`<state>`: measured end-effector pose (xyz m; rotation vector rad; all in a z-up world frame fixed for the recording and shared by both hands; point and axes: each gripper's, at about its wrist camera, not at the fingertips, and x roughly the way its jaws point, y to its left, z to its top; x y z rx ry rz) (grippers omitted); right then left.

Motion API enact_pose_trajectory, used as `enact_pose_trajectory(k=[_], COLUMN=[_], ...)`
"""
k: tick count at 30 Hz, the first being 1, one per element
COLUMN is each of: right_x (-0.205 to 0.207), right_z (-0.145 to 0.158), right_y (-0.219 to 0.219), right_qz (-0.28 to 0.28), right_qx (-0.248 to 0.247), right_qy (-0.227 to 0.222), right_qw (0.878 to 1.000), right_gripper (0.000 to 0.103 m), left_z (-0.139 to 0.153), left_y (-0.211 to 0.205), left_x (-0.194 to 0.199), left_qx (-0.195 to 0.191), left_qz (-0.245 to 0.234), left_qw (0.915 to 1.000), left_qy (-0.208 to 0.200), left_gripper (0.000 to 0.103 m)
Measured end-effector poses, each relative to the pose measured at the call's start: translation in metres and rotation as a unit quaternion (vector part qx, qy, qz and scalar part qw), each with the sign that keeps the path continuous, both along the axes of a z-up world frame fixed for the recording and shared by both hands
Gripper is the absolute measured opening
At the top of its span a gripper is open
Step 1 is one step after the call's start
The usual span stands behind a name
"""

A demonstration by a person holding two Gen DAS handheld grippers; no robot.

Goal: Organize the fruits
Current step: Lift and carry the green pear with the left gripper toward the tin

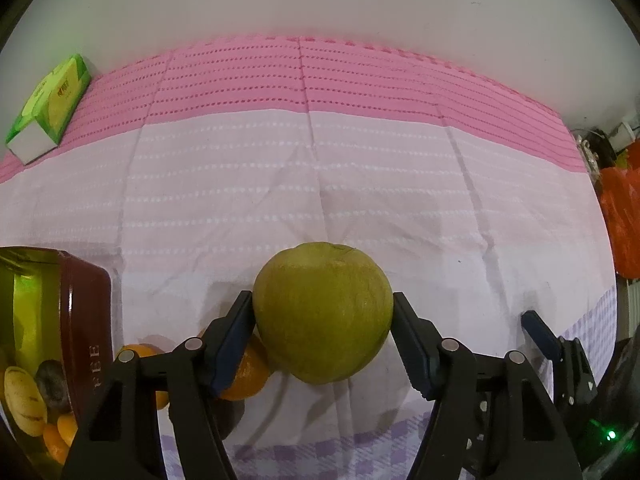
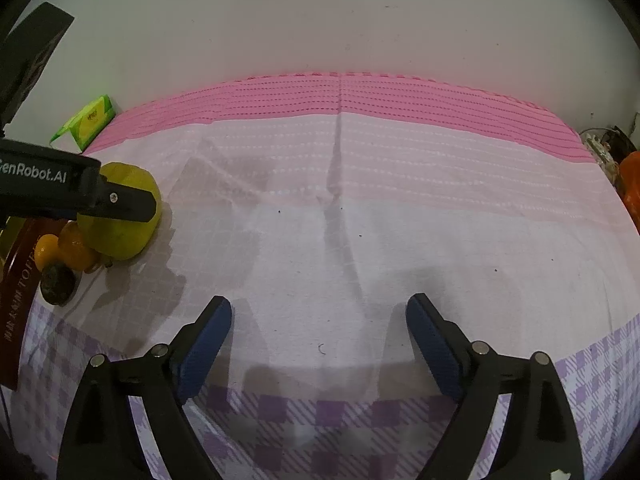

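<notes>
My left tongs (image 1: 323, 320) straddle a green apple (image 1: 323, 314); my right tongs (image 2: 319, 322) hang spread over bare cloth.

The left tongs point steeply down, both pads against the apple's sides, clamped on it near the left edge of the tabletop (image 2: 400, 240). Just beside the apple lie small oranges (image 2: 70, 246) and a dark fruit (image 2: 58, 283), next to a red tin (image 1: 86, 320) holding more fruit. My right tongs tilt downward near the front edge, blue pads wide apart, nothing between them. A green box (image 1: 50, 100) sits at the far left corner.
</notes>
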<state>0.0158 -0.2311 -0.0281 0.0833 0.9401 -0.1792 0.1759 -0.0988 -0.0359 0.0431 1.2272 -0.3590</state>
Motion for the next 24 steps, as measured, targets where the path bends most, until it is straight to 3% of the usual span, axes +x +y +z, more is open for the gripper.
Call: enact_pose_trajectory(k=[12, 24], right_x=[0.003, 0.005], right_z=[-0.003, -0.003], right_y=[0.002, 0.001], right_qz=[0.001, 0.000], right_qx=[-0.006, -0.007], right_qy=[0.005, 0.014], right_qw=[1.000, 1.000], right_gripper=[0.090, 0.101], left_z=[0.046, 0.084], left_y=[0.016, 0.092], left_x=[-0.019, -0.049], left_qx=[-0.024, -0.005], left_qz=[-0.005, 0.033], left_qw=[0.9988, 0.9955], left_qy=[-0.042, -0.089], left_gripper=[0.067, 0.067])
